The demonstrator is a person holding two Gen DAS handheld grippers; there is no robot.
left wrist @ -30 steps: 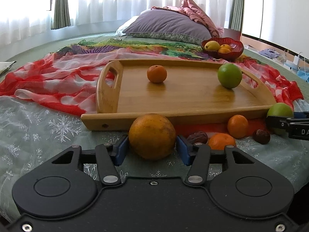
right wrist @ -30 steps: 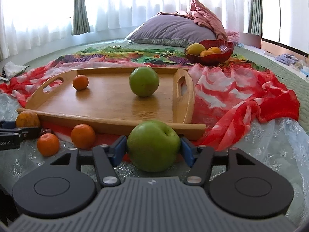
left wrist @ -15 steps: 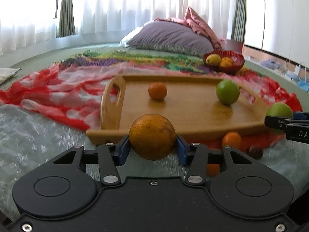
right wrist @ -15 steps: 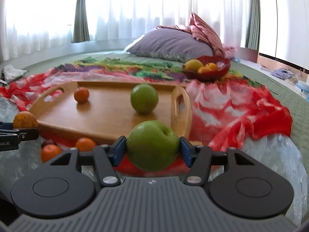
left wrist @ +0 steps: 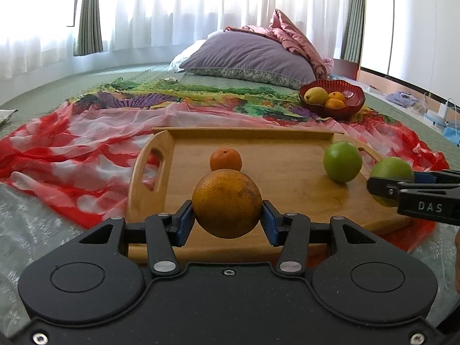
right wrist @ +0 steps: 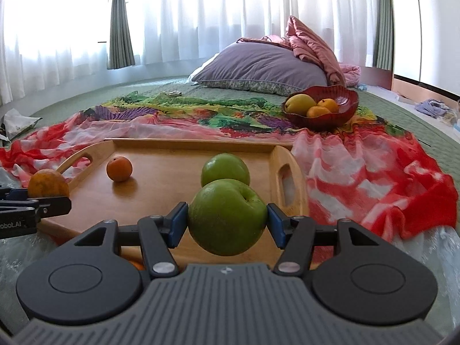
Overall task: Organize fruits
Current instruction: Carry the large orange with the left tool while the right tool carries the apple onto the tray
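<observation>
My left gripper (left wrist: 227, 218) is shut on a large orange (left wrist: 226, 202) and holds it in the air above the near edge of the wooden tray (left wrist: 276, 172). My right gripper (right wrist: 227, 224) is shut on a green apple (right wrist: 227, 217), held above the tray's (right wrist: 172, 178) near right part. On the tray lie a small orange (left wrist: 226, 159) and a second green apple (left wrist: 342, 161); both also show in the right wrist view, the orange (right wrist: 119, 168) and the apple (right wrist: 224, 169). The right gripper's apple shows at the right of the left wrist view (left wrist: 392, 172).
A red bowl (left wrist: 333, 100) with a yellow fruit and oranges sits behind the tray on the colourful cloth. A red and white scarf (left wrist: 72, 155) lies to the left. A purple pillow (left wrist: 247, 57) is at the back. A small orange peeks under my right gripper (right wrist: 135, 264).
Both grippers have risen off the bed with their fruit and moved forward over the tray's near edge. The loose fruits in front of the tray have dropped out of the left view.
</observation>
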